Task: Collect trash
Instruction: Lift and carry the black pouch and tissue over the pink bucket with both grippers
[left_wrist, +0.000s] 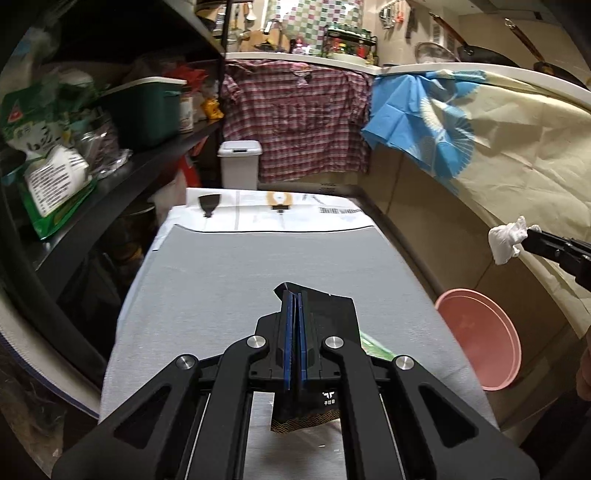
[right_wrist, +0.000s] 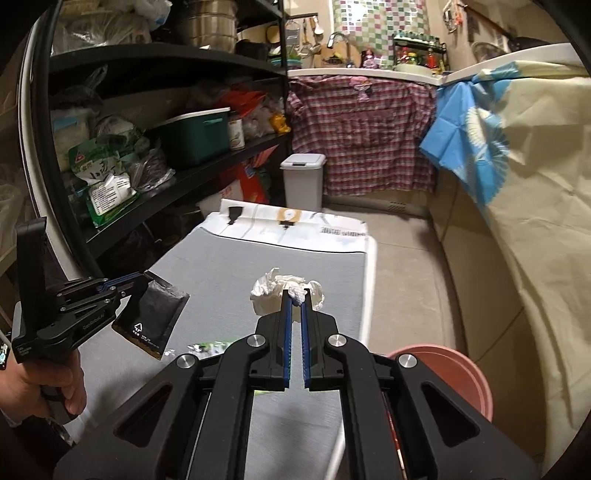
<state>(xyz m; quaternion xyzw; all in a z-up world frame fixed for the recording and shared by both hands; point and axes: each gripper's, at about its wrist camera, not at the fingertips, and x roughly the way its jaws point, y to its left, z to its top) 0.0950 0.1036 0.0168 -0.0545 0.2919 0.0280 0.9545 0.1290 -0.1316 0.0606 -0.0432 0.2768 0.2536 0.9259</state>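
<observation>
My left gripper (left_wrist: 294, 295) is shut on a black foil wrapper (left_wrist: 332, 321) and holds it above the grey table mat (left_wrist: 221, 280). The wrapper also shows in the right wrist view (right_wrist: 155, 317), hanging from the left gripper (right_wrist: 142, 277). My right gripper (right_wrist: 296, 295) is shut on a crumpled white tissue (right_wrist: 273, 291), lifted over the mat (right_wrist: 229, 280). The tissue also shows at the right edge of the left wrist view (left_wrist: 506, 240). A green wrapper (right_wrist: 210, 347) lies on the mat near the front.
A pink basin (left_wrist: 484, 339) stands on the floor right of the table, also in the right wrist view (right_wrist: 454, 373). A white lidded bin (left_wrist: 240, 162) stands beyond the table. Black shelves (left_wrist: 122, 166) with bags and a green box line the left. Cloth-draped counters run behind and right.
</observation>
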